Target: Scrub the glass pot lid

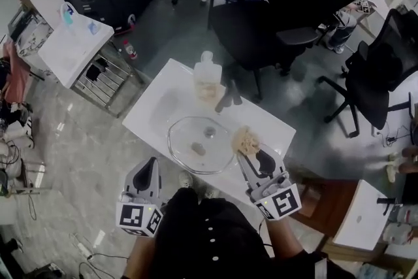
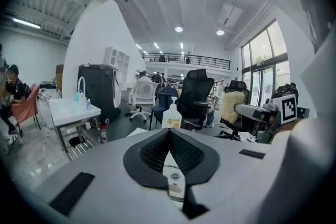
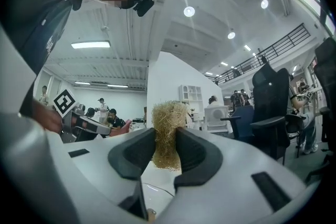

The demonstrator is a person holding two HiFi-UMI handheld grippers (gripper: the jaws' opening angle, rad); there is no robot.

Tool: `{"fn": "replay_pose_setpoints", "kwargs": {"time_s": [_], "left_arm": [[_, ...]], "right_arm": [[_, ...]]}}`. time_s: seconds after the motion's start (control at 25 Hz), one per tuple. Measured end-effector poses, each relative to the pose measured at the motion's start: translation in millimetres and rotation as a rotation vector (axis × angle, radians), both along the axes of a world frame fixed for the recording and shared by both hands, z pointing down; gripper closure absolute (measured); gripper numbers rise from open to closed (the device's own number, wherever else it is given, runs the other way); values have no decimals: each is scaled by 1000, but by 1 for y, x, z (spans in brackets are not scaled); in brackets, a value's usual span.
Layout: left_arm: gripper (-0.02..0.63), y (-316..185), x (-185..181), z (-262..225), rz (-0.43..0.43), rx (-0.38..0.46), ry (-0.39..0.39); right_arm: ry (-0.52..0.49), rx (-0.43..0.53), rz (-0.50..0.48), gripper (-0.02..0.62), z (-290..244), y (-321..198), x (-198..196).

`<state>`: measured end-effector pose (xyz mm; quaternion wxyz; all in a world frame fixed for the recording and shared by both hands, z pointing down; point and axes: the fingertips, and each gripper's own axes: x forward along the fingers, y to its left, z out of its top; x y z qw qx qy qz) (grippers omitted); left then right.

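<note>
1. Because the glass lid [image 1: 200,144] lies flat, knob up, in the middle of the white table [image 1: 157,108], the head view shows its whole top open to scrubbing. The right gripper [image 1: 247,148] holds a straw-coloured scrubber [image 1: 245,138] at the lid's right rim, likely so it can sweep inward; I cannot tell whether it touches the glass. The left gripper [image 1: 151,165] hangs off the near table edge, apart from the lid, and is well placed, I judge, to steady it. A soap bottle [image 1: 207,78] stands beyond the lid near the far edge, so the free room is on the near side.
2. In the left gripper view, the jaws are pressed together with nothing between them. The bottle rises straight ahead above the closed tips.
3. In the right gripper view, the jaws are clamped on the scrubber. It sticks out past the tips, so fibres rather than jaws should meet the glass.
</note>
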<state>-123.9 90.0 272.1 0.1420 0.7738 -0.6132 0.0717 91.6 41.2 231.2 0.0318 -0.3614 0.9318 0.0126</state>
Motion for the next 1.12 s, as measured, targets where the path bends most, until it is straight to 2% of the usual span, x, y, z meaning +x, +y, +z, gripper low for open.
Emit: {"fn": "replay_pose_setpoints", "kwargs": {"time_s": [0.12,0.24,0.48,0.64,0.76,0.96,1.0,1.08,1.12], "left_arm": [[581,-7,-9,12,1,-25,69],[581,-18,-12,20,39,-35,165],[581,-45,-32,68,18,-119,345],[583,-54,-45,111,11,-247,551],[583,-67,-50,142,38,-333,574],[580,-84,-56,194,50,-495,561],[563,-87,-57,204,54,-529,551],[406,-90,-55,221,71,-601,545],[399,-91,-53,228,77,-630,544]], "right_arm": [[6,-33,-28,463,13,-8,-17],[17,-49,-71,463,22,-17,-35],[140,-97,-110,463,58,-43,-58],[236,-129,-124,463,92,-57,-68],[408,-176,-177,463,134,-63,-74],[488,-236,-191,463,179,-74,-83],[511,-234,-194,463,188,-75,-85],[561,-218,-207,463,205,-78,-88],[587,-214,-215,463,214,-79,-90]]}}
